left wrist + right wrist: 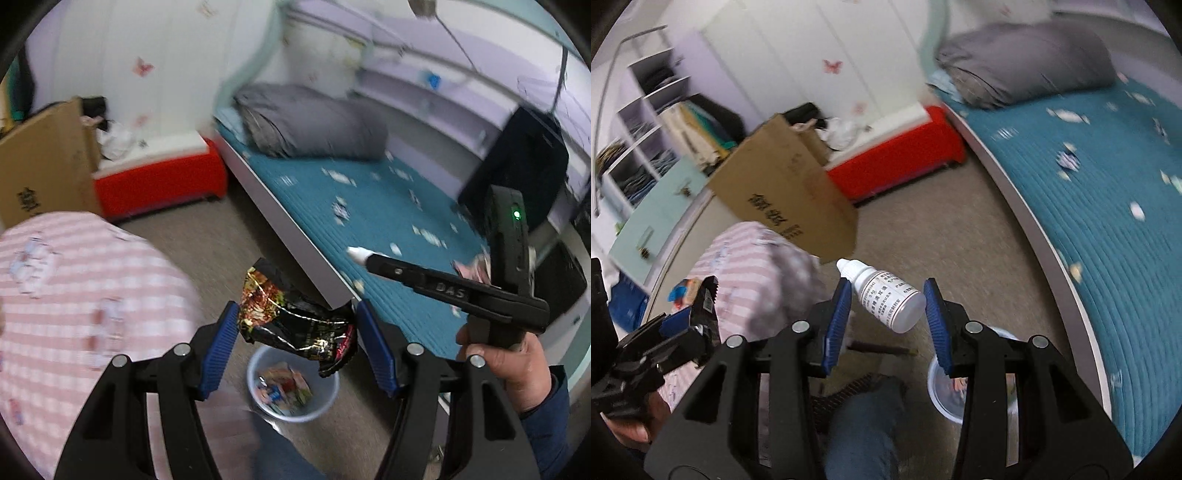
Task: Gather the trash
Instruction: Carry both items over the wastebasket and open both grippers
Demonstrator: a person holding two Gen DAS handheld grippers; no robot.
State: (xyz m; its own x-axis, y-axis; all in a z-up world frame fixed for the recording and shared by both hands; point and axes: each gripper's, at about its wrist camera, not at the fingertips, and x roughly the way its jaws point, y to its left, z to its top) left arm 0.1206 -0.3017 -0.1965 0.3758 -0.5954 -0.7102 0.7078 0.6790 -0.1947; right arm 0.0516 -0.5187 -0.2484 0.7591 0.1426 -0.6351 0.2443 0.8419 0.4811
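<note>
My left gripper (297, 308) is shut on a crumpled black foil snack wrapper (295, 321), pinched between the blue pads (218, 350). Directly below it on the floor stands a pale round bin (255, 373) with several colourful wrappers inside. My right gripper (887, 284) is shut on a small white bottle (890, 299) that lies slanted across the pads, cap pointing up and left. The bin (940, 387) shows below it, partly hidden by the right finger. In the left wrist view the right gripper (373, 260) hovers over the bed edge, held in a hand (506, 365).
A bed with a teal quilt (369, 206) and grey pillow (310, 122) fills the right. A red box (159, 184) and a cardboard box (786, 199) stand by the wall. A pink striped bundle (74, 295) lies left, and a jeans-clad leg (864, 432) is below.
</note>
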